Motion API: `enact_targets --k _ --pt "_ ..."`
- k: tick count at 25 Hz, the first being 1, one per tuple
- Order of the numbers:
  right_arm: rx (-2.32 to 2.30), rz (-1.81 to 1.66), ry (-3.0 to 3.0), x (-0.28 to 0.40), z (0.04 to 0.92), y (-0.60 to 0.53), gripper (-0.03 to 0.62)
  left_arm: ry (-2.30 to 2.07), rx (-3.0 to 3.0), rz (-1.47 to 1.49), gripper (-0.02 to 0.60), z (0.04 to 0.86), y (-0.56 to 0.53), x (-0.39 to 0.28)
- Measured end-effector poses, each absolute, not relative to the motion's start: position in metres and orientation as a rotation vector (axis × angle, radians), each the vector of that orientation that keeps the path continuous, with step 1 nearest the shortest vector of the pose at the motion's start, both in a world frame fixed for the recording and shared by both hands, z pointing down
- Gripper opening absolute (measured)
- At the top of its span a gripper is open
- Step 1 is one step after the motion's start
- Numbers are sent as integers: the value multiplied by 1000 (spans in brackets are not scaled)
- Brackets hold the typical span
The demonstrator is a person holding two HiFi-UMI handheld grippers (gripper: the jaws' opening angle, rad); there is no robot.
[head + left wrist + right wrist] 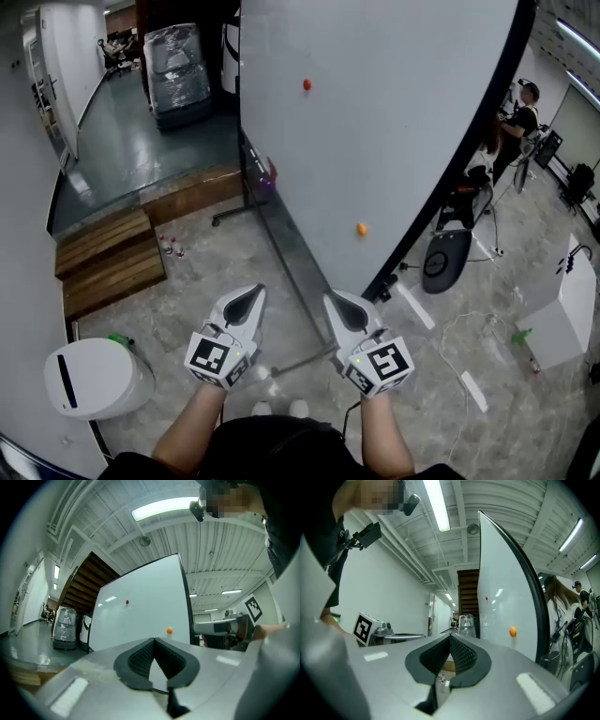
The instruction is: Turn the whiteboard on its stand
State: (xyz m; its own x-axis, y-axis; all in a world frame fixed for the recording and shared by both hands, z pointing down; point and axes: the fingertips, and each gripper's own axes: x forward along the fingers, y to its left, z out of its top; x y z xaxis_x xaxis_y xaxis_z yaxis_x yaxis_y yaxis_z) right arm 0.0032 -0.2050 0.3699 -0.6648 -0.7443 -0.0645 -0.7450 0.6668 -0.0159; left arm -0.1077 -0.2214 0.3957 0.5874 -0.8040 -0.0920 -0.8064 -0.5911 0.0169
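Observation:
The big whiteboard (pixel 375 112) stands straight ahead of me, its white face toward me and its black frame edge running down the right side. It carries a red magnet (pixel 307 84) and an orange magnet (pixel 362 229). The metal rail of its stand (pixel 281 246) runs along the floor below. My left gripper (pixel 254 293) and right gripper (pixel 334 301) are held side by side short of the board's lower corner, both shut and empty, touching nothing. The left gripper (pixel 153 640) view shows the board (pixel 140 606) ahead; the right gripper (pixel 451 635) view shows the board (pixel 501 602) to its right.
At lower left sits a white round bin (pixel 94 377), with wooden steps (pixel 103 258) and small bottles (pixel 172 247) beyond it. A wrapped machine (pixel 178 70) stands at the back. On the right are people at desks (pixel 516 122), a white cabinet (pixel 562 300) and floor cables (pixel 469 328).

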Motion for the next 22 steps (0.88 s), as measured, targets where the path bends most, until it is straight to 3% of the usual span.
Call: enact_targets --k 22 --pt "-1185 -77 2876 -35 403 -186 8 1470 -2751 130 2 403 -202 -135"
